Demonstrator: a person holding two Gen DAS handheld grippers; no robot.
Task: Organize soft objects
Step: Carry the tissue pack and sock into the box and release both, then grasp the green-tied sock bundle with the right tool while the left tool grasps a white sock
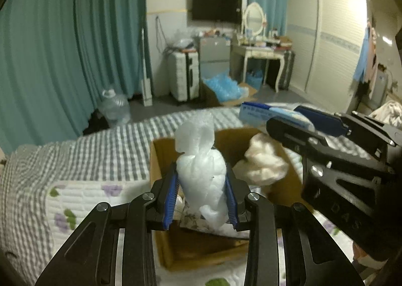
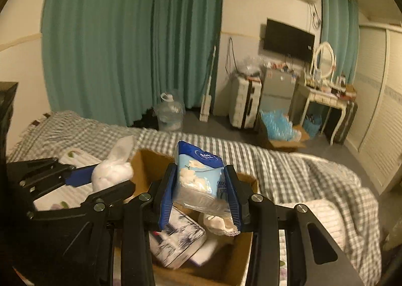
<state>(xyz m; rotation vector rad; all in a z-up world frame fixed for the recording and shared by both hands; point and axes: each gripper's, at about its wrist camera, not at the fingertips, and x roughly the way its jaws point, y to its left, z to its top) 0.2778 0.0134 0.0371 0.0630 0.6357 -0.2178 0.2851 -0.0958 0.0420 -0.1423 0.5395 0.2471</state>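
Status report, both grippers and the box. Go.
Left hand-held gripper shut on white bag. Right hand-held gripper shut on tissue pack. Both over cardboard box. Nothing blocking.

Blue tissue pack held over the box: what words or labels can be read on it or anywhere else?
"Vinda": white logo on the blue soft tissue pack.
Blue characters lower on that pack: too blurred to read.
Embossed letters on the right gripper: too dim to read.

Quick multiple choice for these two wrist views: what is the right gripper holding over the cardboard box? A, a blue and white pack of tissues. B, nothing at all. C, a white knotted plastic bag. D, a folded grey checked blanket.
A: the right gripper is shut on the blue and white tissue pack above the cardboard box, while the white plastic bag sits in the left gripper.
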